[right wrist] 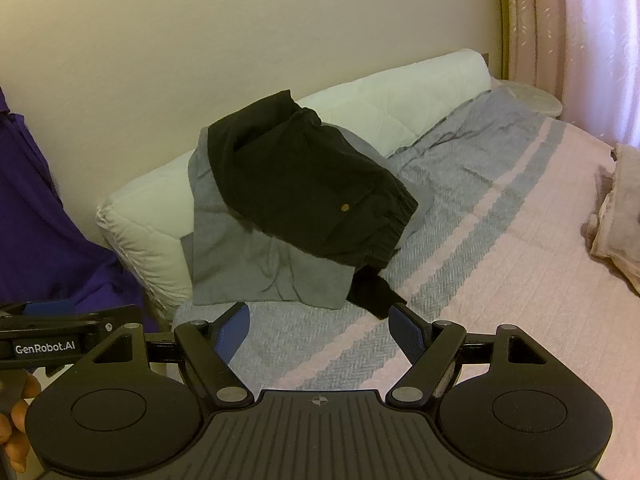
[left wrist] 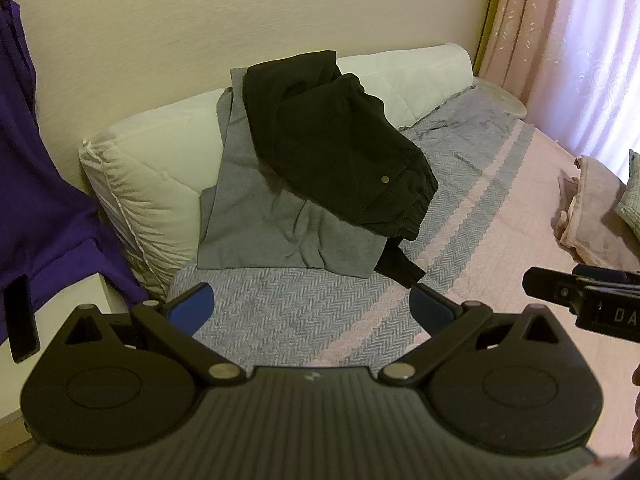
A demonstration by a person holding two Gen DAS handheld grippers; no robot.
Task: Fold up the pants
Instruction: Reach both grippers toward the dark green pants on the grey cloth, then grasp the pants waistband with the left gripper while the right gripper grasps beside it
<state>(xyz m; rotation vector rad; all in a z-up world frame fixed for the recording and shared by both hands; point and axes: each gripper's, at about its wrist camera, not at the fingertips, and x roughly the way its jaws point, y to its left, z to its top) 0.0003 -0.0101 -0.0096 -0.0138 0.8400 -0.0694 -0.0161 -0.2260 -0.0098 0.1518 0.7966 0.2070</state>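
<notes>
Hovering spread and empty, left gripper (left wrist: pixel 312 306) and right gripper (right wrist: pixel 320 326) face black pants (left wrist: pixel 336 140) just ahead, heaped on grey pants (left wrist: pixel 272 224) against the pillow (left wrist: pixel 136 168). Risks: pinching both layers drags the grey pair along; the strap (left wrist: pixel 400 268) snags.

Black pants (left wrist: pixel 336 144) over grey pants (left wrist: pixel 276 220), grey herringbone blanket (left wrist: pixel 288 312) with pink stripes, white quilted pillow (left wrist: pixel 152 168), purple garment (left wrist: pixel 48 216), blue-padded black tools
</notes>
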